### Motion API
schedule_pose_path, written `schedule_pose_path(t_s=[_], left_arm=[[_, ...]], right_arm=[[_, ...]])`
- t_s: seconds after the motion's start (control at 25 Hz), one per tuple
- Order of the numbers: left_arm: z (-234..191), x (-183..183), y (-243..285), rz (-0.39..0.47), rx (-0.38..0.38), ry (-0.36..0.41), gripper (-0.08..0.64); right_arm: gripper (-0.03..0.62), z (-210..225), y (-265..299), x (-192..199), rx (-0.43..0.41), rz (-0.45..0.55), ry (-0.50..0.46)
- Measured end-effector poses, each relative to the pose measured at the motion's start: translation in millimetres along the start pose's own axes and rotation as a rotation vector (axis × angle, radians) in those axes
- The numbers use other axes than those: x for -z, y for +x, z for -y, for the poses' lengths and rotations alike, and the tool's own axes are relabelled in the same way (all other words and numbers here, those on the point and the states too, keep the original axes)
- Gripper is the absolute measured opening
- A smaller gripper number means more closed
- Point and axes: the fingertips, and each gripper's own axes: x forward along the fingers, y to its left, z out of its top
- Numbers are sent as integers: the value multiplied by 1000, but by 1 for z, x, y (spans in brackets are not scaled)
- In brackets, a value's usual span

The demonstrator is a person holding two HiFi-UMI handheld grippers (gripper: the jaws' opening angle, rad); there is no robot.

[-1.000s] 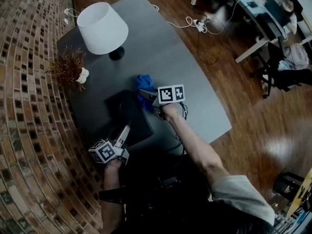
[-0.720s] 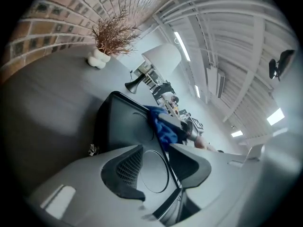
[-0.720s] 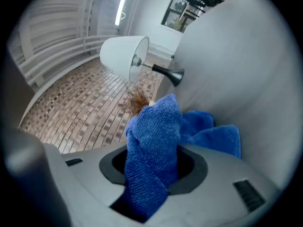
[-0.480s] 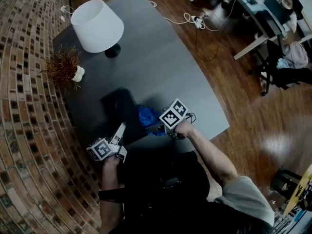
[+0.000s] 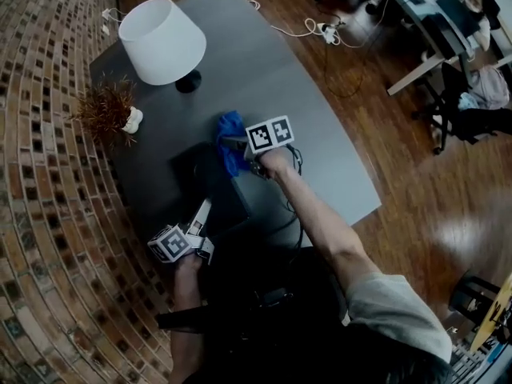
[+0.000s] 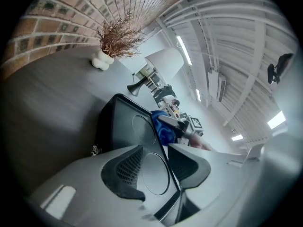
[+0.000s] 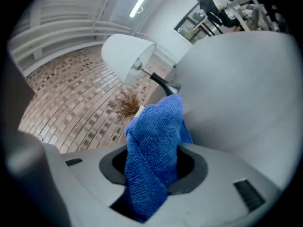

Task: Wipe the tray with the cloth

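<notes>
Counting the things on and around the table

There is one grey table (image 5: pixel 320 126). On it sit one white lamp (image 5: pixel 162 40), one dry brown plant (image 5: pixel 108 106) in one small white pot (image 5: pixel 134 121), one black tray (image 5: pixel 200 186) and one blue cloth (image 5: pixel 231 125). The tray has two round circles (image 6: pixel 143 126) (image 6: pixel 155 174) pressed into it. There are two grippers, one left gripper (image 5: pixel 202 210) and one right gripper (image 5: pixel 234 144). Each has one cube with square marks, so that makes two cubes (image 5: pixel 170 245) (image 5: pixel 269 134). On the floor lies one white plug strip (image 5: pixel 328 30). Far back stands one long white desk (image 5: pixel 416 22).
</notes>
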Motion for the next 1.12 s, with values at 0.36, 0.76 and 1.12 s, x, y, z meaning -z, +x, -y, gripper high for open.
schedule_pose_path(t_s=[0.36, 0.76, 1.12], left_arm=[[4, 0, 1, -12, -10, 22, 164], [20, 11, -29, 62, 5, -5, 164], [21, 93, -101, 63, 73, -407, 166]], right_arm=[[156, -29, -21, 103, -217, -317, 54], [158, -74, -125, 270, -224, -702, -168], [163, -81, -13, -17, 111, -209, -654]])
